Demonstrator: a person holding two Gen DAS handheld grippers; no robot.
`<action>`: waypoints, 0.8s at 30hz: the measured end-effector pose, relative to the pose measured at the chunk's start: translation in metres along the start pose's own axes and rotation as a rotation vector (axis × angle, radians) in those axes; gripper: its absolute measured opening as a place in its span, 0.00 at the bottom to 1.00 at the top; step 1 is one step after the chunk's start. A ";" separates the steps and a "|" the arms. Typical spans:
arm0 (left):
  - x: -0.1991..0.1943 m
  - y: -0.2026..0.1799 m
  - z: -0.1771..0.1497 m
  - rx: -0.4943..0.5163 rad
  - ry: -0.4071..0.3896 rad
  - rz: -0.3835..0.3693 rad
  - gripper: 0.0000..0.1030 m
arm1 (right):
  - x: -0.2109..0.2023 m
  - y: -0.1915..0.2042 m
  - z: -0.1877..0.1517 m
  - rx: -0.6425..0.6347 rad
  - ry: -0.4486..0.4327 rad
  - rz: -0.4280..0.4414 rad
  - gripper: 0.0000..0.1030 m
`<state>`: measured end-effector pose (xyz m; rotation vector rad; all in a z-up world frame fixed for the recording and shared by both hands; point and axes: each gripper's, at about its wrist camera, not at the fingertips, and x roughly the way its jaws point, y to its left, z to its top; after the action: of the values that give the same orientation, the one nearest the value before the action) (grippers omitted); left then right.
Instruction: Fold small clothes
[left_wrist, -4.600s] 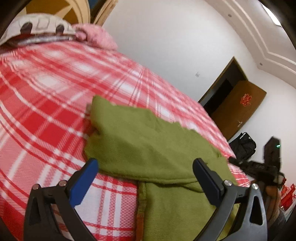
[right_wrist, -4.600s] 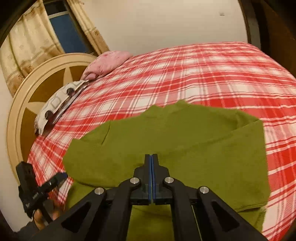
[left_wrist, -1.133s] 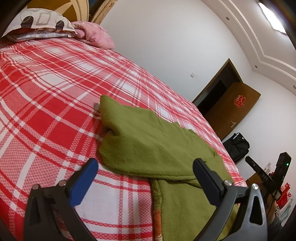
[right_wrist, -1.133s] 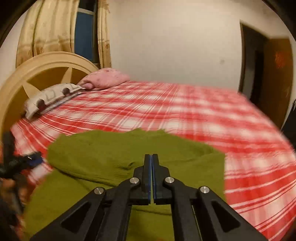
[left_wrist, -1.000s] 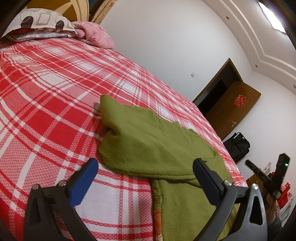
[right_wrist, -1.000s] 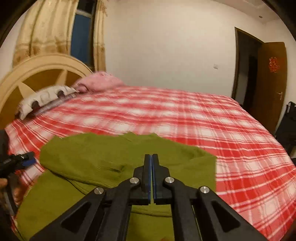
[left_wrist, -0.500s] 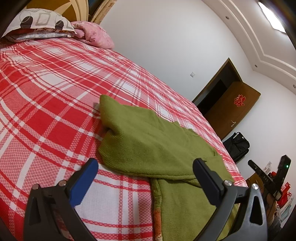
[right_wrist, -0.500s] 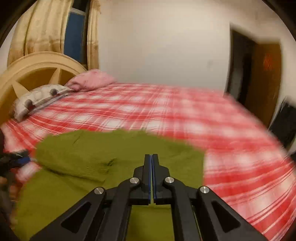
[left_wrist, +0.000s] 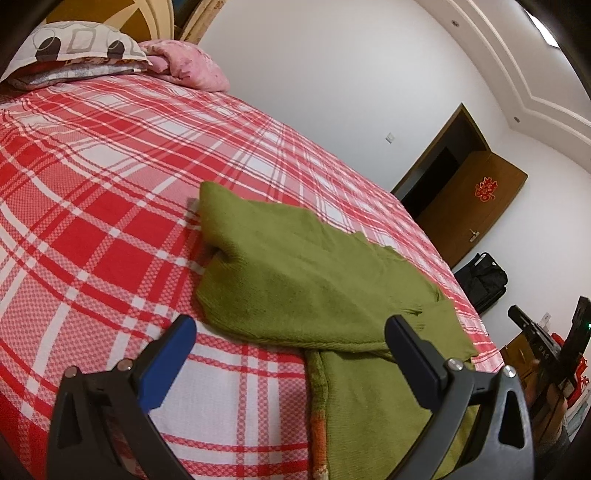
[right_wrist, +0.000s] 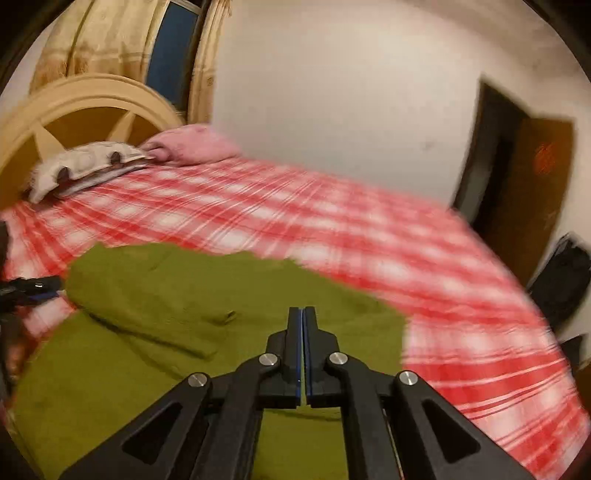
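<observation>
A green knit sweater (left_wrist: 295, 277) lies on the red plaid bed (left_wrist: 92, 192), with one sleeve folded across its body. My left gripper (left_wrist: 291, 332) is open and empty, held above the sweater's near edge. The right gripper (right_wrist: 302, 314) is shut with nothing visible between its fingers, above the sweater (right_wrist: 184, 295) on its right side. This view is blurred by motion. The right gripper also shows at the far right of the left wrist view (left_wrist: 543, 339), and the left gripper at the left edge of the right wrist view (right_wrist: 33, 288).
Pillows (left_wrist: 81, 48) and a pink blanket (left_wrist: 188, 70) lie at the headboard end. A brown door (left_wrist: 469, 206) stands open past the bed, with a black bag (left_wrist: 484, 280) on the floor near it. Curtains (right_wrist: 110, 40) hang behind the headboard.
The right gripper has swung, turning its view leftward and blurring it; it stays shut. The left gripper and the sweater have barely moved.
</observation>
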<state>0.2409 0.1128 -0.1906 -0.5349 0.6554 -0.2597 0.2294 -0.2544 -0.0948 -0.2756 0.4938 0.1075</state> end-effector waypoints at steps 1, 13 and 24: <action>0.001 0.000 0.000 0.001 0.001 0.001 1.00 | 0.000 -0.002 0.001 0.008 0.003 0.028 0.01; 0.003 0.001 0.001 0.006 0.004 -0.003 1.00 | 0.003 -0.030 -0.004 0.140 -0.027 -0.068 0.01; 0.009 0.000 0.002 0.017 0.030 0.024 1.00 | 0.003 -0.023 -0.009 0.089 0.007 -0.011 0.00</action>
<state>0.2492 0.1099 -0.1935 -0.5069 0.6882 -0.2506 0.2317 -0.2785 -0.0983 -0.1914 0.5029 0.0740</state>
